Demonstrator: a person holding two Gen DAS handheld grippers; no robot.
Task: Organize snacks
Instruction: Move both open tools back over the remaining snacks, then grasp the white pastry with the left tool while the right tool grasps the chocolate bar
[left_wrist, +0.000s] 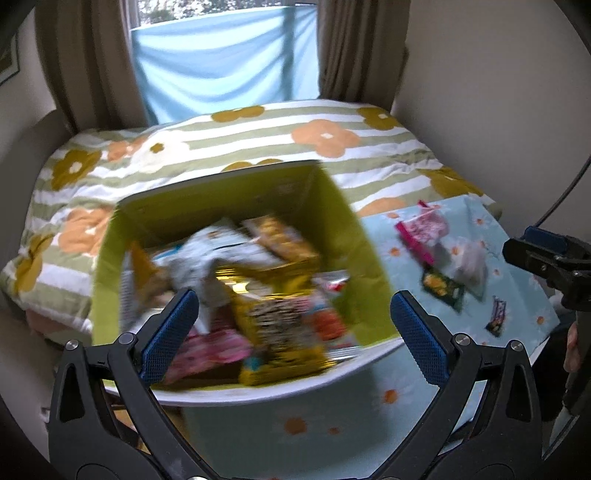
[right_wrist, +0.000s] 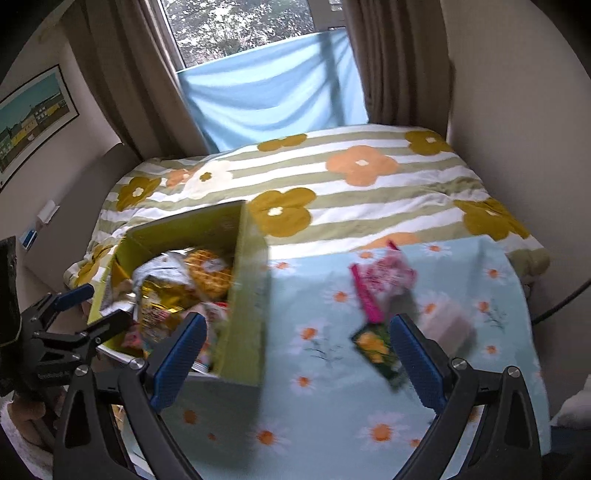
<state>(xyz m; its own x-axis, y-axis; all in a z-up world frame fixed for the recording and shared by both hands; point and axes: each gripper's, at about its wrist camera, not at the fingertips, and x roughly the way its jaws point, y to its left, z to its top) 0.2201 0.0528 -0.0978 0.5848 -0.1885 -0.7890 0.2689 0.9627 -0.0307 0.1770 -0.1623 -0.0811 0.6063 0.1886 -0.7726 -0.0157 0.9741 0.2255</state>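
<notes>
— How do the claws stand?
— The left claw (left_wrist: 291, 321) is spread wide and empty above the green box (left_wrist: 332, 199), which is heaped with snack packets. The right claw (right_wrist: 297, 347) gapes just as wide, holding nothing.
— And the loose snacks?
— A pink packet (right_wrist: 384, 277), a dark green packet (right_wrist: 373, 347) and a pale pouch (right_wrist: 452, 325) lie on the daisy cloth (right_wrist: 317, 417) toward the counter's right edge, well apart from the box.

A bed is covered by a striped quilt (right_wrist: 369, 192) printed with orange and mustard flowers. At twelve o'clock, a light blue sheet (right_wrist: 273, 96) is hung across a window (right_wrist: 236, 26), flanked by brown curtains (right_wrist: 399, 59). A framed picture (right_wrist: 33, 114) is seen at nine o'clock. A pale blue daisy-print cloth (right_wrist: 332, 406) is spread at six o'clock.
</notes>
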